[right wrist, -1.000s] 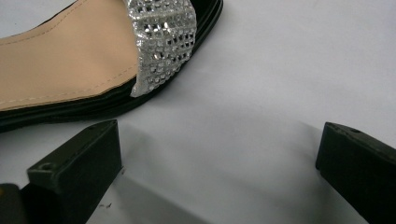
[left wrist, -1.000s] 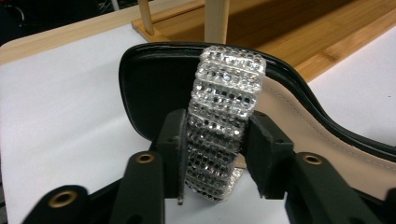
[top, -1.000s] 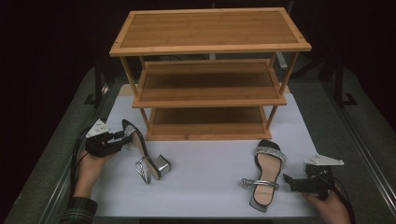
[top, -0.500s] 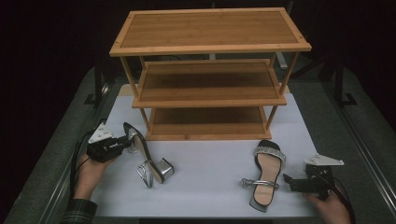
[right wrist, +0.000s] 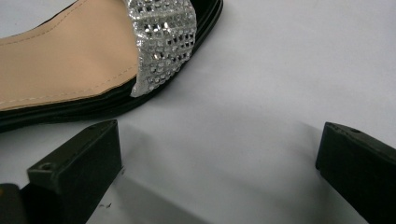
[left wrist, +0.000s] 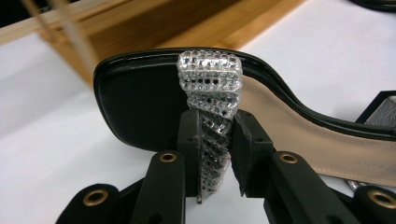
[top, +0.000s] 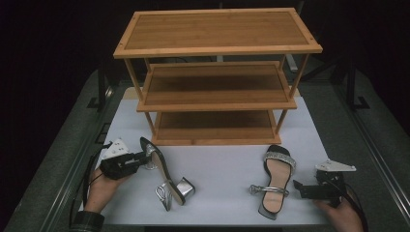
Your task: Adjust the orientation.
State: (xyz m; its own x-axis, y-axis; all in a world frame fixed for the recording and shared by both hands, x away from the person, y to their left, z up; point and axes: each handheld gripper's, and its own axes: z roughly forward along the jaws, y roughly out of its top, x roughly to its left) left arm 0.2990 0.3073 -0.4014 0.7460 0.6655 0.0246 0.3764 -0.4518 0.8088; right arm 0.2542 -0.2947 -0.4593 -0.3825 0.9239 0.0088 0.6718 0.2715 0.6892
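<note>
**Left sandal gripped by its toe strap, rack ahead**

The left gripper [top: 145,161] is closed on the rhinestone toe strap [left wrist: 211,93] of the left sandal [top: 162,174]. In the left gripper view both pads press the strap from either side, and the strap is pinched narrow between them. The jaws have just been closing, with the strap between them.

The sandal is tipped on its side on the white mat [top: 222,164]. Its toe is at the gripper; its silver block heel [top: 184,187] trails toward the person. The long axis therefore runs from the gripper back and to the right, away from the rack [top: 217,96].

The rack stands ahead of the gripper and to its right. Its bottom shelf [top: 215,126] is the nearest tier, and the left hand [top: 101,191] is the nearer one to it.

The right gripper [top: 300,187] stands wide apart and holds nothing. It rests just beside the right sandal [top: 275,183], which lies flat, toe toward the rack. In the right gripper view that sandal's strap [right wrist: 163,42] lies beyond the left jaw, outside the gap.

Judgement: the next move likely calls for lifting the toe first, so the heel swings clear of the mat
</note>
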